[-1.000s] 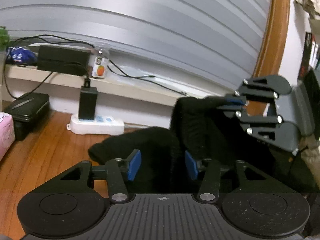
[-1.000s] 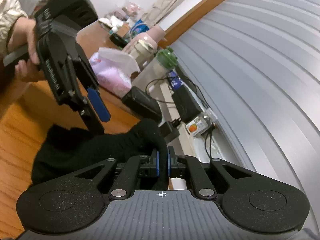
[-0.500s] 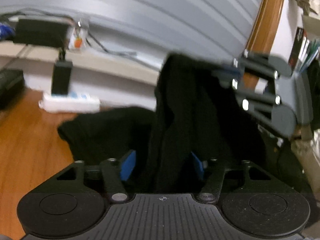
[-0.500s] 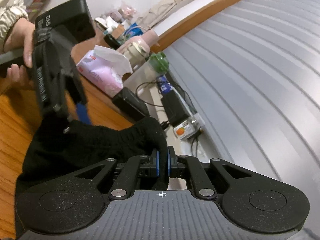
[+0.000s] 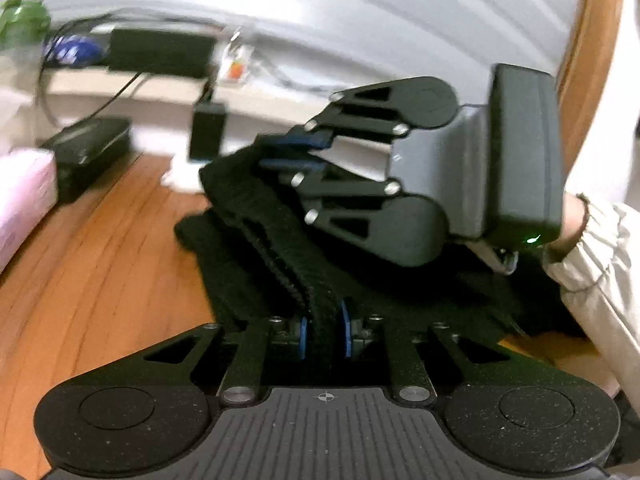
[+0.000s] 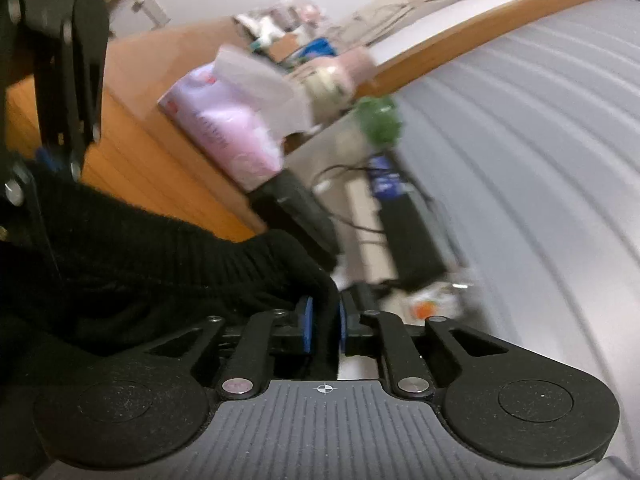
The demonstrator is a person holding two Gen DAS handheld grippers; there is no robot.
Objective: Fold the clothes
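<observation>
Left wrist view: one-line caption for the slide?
Left claw shut on a black knit garment over a wooden table, right claw gripping its far edge.

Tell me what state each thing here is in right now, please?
Black knit garment: bunched, partly lying on the wooden table, held at two spots.
Left gripper: jaws shut on a ribbed edge.
Right gripper: jaws shut on a fold.
Tissue pack: open, a tissue sticking out.

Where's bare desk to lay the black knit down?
Bare wood desk shows left of the black knit, bordered by the pink tissue pack and black case. The back edge is crowded: power strip, cables, adapters. Both the left tool and right tool grip the knit.
</observation>
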